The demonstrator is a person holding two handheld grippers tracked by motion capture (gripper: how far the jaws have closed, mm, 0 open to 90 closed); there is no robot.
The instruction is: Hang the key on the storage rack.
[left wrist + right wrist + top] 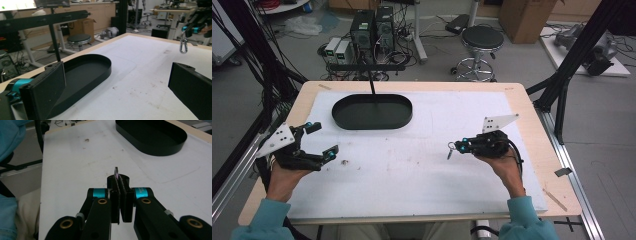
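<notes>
My right gripper hovers over the right half of the white mat, shut on a small silver snap clip that hangs from its tips. In the right gripper view, the clip's thin metal edge sticks up between the closed pads. The left gripper view has the same clip dangling at the far right. My left gripper is held above the mat's left edge, open, with nothing between its wide-apart jaws. A black oval tray lies on the mat's far left side, ahead of the left gripper.
A white mat covers most of the wooden table. A small speck of debris lies near the left gripper. A black stand post rises behind the tray. A stool and computer cases stand on the floor beyond.
</notes>
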